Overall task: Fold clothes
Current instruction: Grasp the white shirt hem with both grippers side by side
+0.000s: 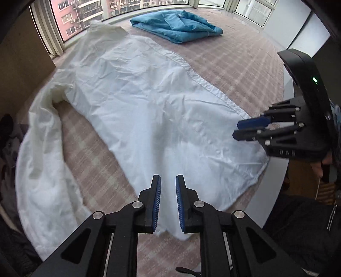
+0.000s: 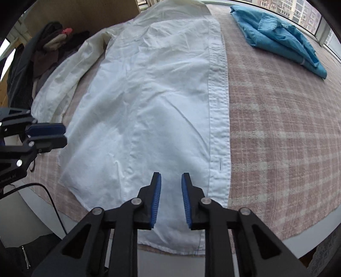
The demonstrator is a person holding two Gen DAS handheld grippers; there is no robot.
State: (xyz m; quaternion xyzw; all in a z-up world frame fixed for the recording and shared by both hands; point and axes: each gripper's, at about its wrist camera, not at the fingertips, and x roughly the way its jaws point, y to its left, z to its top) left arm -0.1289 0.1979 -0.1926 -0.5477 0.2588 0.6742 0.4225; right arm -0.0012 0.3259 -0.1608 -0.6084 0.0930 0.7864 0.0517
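a wrinkled white cotton button-up shirt (image 2: 149, 102) lies spread flat on a pink-and-cream plaid woven blanket (image 2: 277, 132) that covers the table. its buttonhole placket runs along the shirt's right edge in the right wrist view, and one long sleeve (image 1: 42, 174) trails off to the left side, bent at the elbow.

the left gripper (image 1: 168, 181) hangs over the shirt's lower hem near the left corner. its blue-padded jaws stand a narrow gap apart, with white cloth seen through the gap below them; no fabric is pinched between the pads.

the right gripper (image 2: 171, 178) hangs over the hem just left of the placket. its jaws also stand a narrow gap apart, the shirt beneath them and nothing clamped. in the left wrist view this same gripper sits beside the hem's right corner, pads close together.

both tongs point steeply down at the near edge of the shirt, one toward each end of the hem.

a folded blue cotton shirt (image 1: 177, 27) rests on the far part of the blanket, well apart from the white one, near the window (image 1: 89, 15). a heap of dark clothes (image 2: 53, 42) sits beyond the sleeve at the left.
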